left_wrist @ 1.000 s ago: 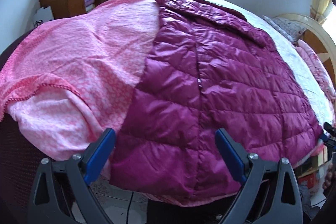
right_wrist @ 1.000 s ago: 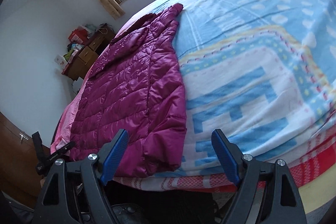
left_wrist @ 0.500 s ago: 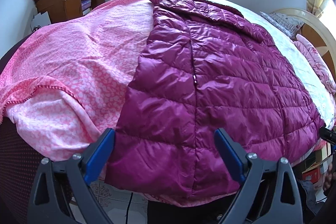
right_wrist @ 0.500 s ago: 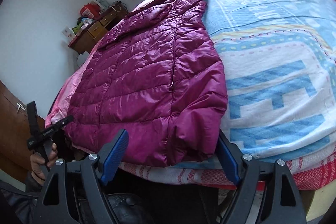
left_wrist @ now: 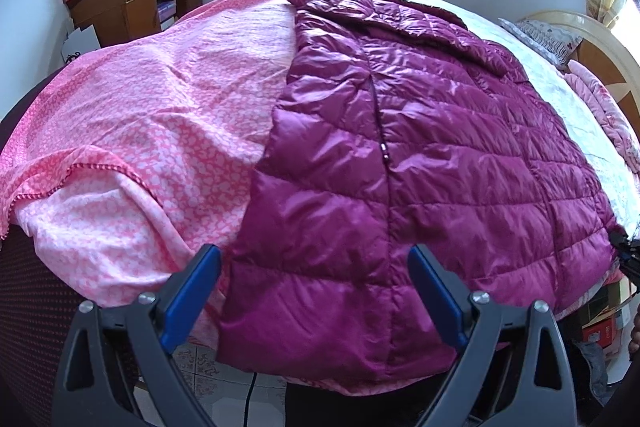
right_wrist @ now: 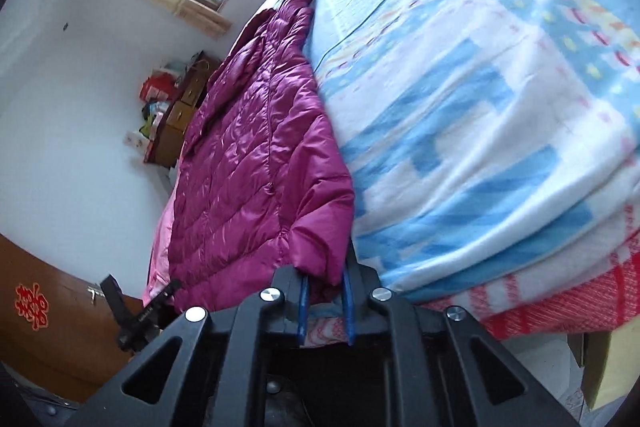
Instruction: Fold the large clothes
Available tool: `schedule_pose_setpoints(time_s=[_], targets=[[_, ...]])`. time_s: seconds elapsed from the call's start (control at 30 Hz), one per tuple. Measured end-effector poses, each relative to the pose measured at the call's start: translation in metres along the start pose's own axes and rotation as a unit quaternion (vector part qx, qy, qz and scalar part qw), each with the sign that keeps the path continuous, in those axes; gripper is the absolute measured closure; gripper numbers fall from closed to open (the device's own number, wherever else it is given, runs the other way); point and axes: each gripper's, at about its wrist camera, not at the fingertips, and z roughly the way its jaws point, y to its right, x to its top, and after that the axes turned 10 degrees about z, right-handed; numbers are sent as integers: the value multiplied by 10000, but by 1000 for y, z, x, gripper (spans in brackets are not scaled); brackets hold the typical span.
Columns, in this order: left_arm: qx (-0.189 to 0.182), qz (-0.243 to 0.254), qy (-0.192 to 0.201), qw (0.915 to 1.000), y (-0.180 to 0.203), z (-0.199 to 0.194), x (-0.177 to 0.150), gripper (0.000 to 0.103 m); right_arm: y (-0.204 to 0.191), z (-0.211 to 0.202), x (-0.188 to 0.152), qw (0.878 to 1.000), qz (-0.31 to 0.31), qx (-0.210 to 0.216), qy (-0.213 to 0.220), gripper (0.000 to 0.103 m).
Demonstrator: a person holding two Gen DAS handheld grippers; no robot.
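A magenta quilted jacket (left_wrist: pixel 400 167) lies spread across the bed, its hem hanging over the near edge. My left gripper (left_wrist: pixel 314 259) stands open just over the hem's left part, pads apart and not touching the fabric. In the right wrist view the jacket (right_wrist: pixel 256 167) runs away along the bed's left side. My right gripper (right_wrist: pixel 325 279) is closing its jaws, and the blue pads pinch the jacket's near bottom corner between them. The right gripper's tip (left_wrist: pixel 624 251) also shows at the jacket's far right corner.
A pink patterned sheet (left_wrist: pixel 160 115) covers the bed's left half and a blue and white blanket (right_wrist: pixel 480 107) the right. A wooden desk (left_wrist: pixel 128 3) with clutter stands by the window wall. A pillow (left_wrist: pixel 540 35) and headboard (left_wrist: pixel 600 39) lie far right. Tiled floor shows below the hem.
My right gripper rolled, came down onto the jacket's bottom corner and went from wide open to closed on it. The left gripper has stayed in place and open.
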Motion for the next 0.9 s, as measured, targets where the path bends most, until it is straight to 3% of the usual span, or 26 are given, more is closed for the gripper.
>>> schedule_pose_setpoints(time_s=[0.1,0.13,0.17,0.23,0.27,0.3,0.33,0.4,0.43,0.47,0.57,0.7,0.8,0.9], targets=[[95,79,-21,9999,2,2,-1,7,-5,3,-2,9997,-59,186,-115,89],[123,104,-31,9999,3,2,-1,7,-5,5,-2,9995,-37,272,-170,83],[144,126,-30,9998,4,3,-1,7,-5,9,-2,9991,31,325,-260,67],[141,129,5,9998,4,2,-2,8,-6,15,-2,9972,180,610,-403,45],[114,127,42,9998,3,2,-2,8,-10,17,-1,9962,158,743,-418,36],[52,133,94,9999,3,0,-3,14,-14,18,-2,9963,66,729,-450,36],[-87,110,97,9999,2,0,-3,25,-19,20,-2,9967,-117,626,-496,36],[-372,-99,33,9993,-5,1,-2,32,-32,24,-4,9966,-555,295,-538,44],[-452,-205,56,9987,-10,0,0,33,-37,26,-5,9957,-694,150,-591,70],[-542,-304,100,9980,-16,-2,2,33,-40,29,-5,9946,-728,73,-741,86],[-627,-346,327,9969,-32,-20,19,32,-51,29,-1,9930,-683,239,-933,86],[-249,-397,1063,9932,-70,-65,54,15,-80,15,26,9879,-395,1185,-921,86],[71,-545,1483,9874,-105,-87,81,12,-110,14,57,9839,-311,1600,-730,87],[379,-548,1591,9850,-126,-89,100,12,-141,26,94,9865,-394,1527,-438,87]])
